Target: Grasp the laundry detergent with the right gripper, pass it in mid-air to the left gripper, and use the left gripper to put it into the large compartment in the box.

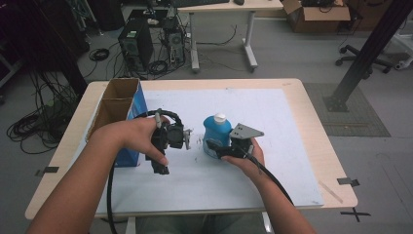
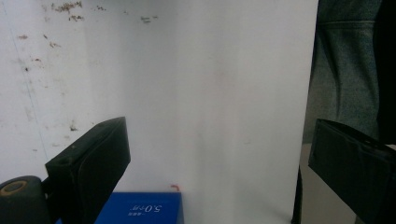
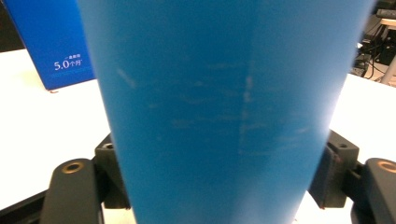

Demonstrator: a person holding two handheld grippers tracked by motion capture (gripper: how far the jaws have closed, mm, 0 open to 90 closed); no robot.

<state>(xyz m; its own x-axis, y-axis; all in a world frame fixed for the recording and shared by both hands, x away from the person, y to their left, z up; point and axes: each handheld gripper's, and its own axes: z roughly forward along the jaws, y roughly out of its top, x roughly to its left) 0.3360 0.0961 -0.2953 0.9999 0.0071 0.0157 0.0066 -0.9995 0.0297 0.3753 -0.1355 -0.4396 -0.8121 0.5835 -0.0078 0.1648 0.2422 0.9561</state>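
Observation:
A blue bottle with a white cap stands upright near the middle of the white mat. My right gripper is shut on its lower body from the near side. In the right gripper view the bottle rises between the two jaws, and both pads press its sides around my right gripper. My left gripper hangs above the mat to the left of the bottle, apart from it. Its jaws stand wide open on nothing in the left gripper view, which looks down at the bare mat.
An open blue cardboard box stands at the mat's left edge, close to my left hand; its corner shows below the left jaws. The white mat covers most of the wooden table. Computers and cables lie on the floor beyond.

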